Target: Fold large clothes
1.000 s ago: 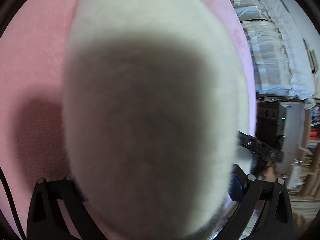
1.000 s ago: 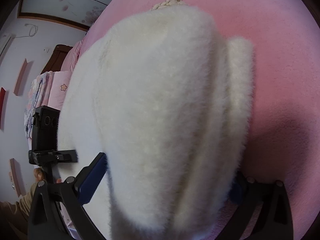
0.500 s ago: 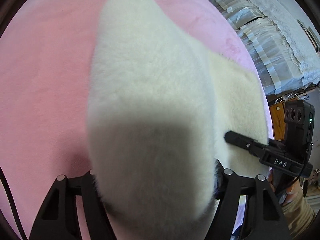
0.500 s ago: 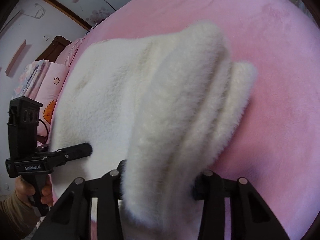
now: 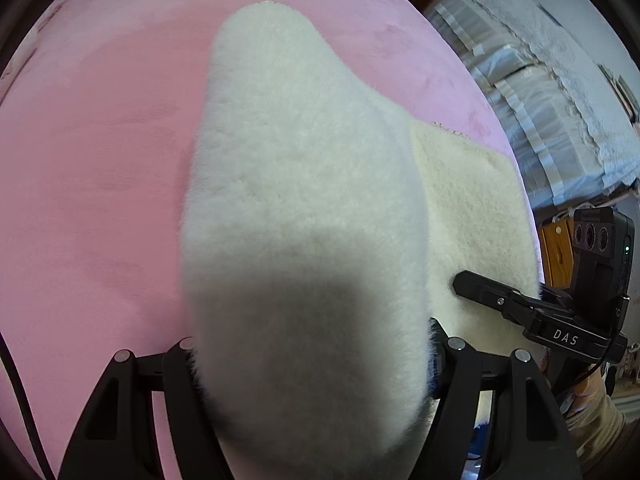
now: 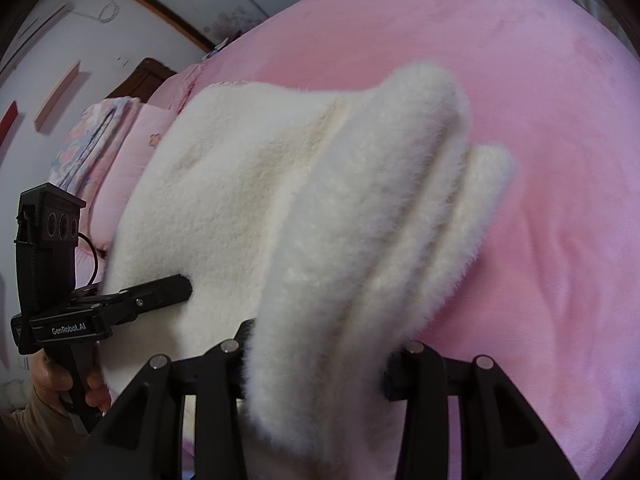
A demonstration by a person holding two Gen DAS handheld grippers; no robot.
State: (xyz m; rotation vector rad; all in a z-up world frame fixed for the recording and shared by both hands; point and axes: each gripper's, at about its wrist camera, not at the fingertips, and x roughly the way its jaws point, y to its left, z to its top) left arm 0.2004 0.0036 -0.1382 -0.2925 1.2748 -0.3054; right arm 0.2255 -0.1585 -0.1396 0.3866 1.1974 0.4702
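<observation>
Two grippers, both clamped on one fluffy white garment (image 5: 304,208) over a pink bed cover (image 5: 92,168). Left gripper (image 5: 312,356): jaws just closed in, pads pressed into a thick bunched fold that fills the gap and bulges toward the lens. Right gripper (image 6: 316,356): jaws just closed in too, narrower, pinching a ridged, layered fold (image 6: 380,216). Garment lifted at both held edges, rest sloping down onto cover, far end resting on it. Right gripper also seen in left view (image 5: 464,280), tip against flat cream part of garment. Left gripper seen in right view (image 6: 180,284), held by hand (image 6: 60,380). Folded bedding (image 6: 96,136) beyond pink cover.
</observation>
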